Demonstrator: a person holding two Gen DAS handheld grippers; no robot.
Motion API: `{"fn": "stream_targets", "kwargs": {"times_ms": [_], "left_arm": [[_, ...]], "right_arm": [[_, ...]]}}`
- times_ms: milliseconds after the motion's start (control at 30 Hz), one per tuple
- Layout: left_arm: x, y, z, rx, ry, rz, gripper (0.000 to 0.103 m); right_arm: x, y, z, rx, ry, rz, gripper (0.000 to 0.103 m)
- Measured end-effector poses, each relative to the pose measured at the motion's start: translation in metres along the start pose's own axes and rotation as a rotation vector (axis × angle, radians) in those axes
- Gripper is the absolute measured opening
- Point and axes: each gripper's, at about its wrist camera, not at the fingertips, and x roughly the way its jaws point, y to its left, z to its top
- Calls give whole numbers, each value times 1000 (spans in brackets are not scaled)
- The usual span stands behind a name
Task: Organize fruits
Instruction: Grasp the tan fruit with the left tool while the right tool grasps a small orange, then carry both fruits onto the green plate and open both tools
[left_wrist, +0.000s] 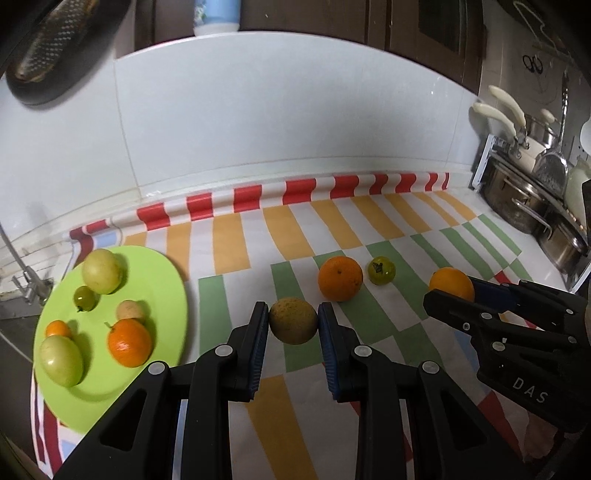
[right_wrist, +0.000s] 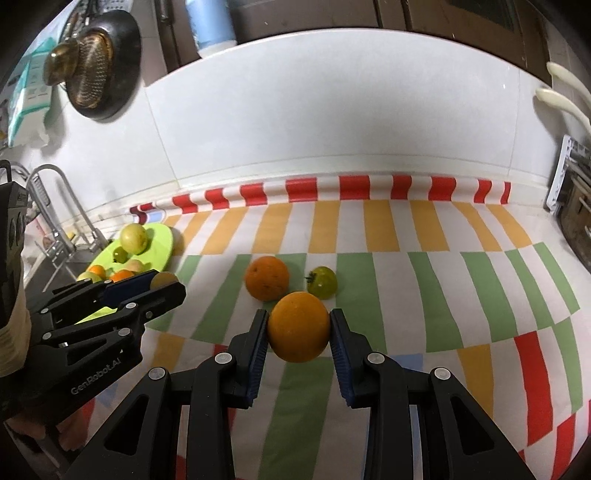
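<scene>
My left gripper (left_wrist: 293, 320) is shut on a dull yellow-brown round fruit (left_wrist: 293, 320) and holds it over the striped cloth, right of the green plate (left_wrist: 162, 280). The plate holds several fruits, among them an orange (left_wrist: 129, 341) and a pale green fruit (left_wrist: 61, 360). My right gripper (right_wrist: 298, 326) is shut on an orange (right_wrist: 298, 326); it also shows in the left wrist view (left_wrist: 452, 283). An orange (left_wrist: 340, 277) and a green tomato (left_wrist: 381, 270) lie on the cloth between the grippers.
Steel pots (left_wrist: 517, 199) stand on a rack at the right. A tap (right_wrist: 55, 206) and sink are left of the plate. A white tiled wall (left_wrist: 277, 122) backs the counter.
</scene>
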Motion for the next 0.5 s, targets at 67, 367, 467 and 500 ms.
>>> {"fn": "stream_targets", "kwargs": {"times_ms": [67,367,467,500], "left_arm": [[-7,2,-1,-7,-9,4,28],[-41,17,-8,-39,-57,40,28],[-52,23,-10,-51,-75,55,28],[-55,26,-11,-56,-81,60,28]], "right_arm": [[-6,4,1,-8,-10,4,34],[-25,30,5,-61,-54,34,34],[-29,40,8,-85,-70,48,34],[-31,44,9,-93,-76,54,34]]}}
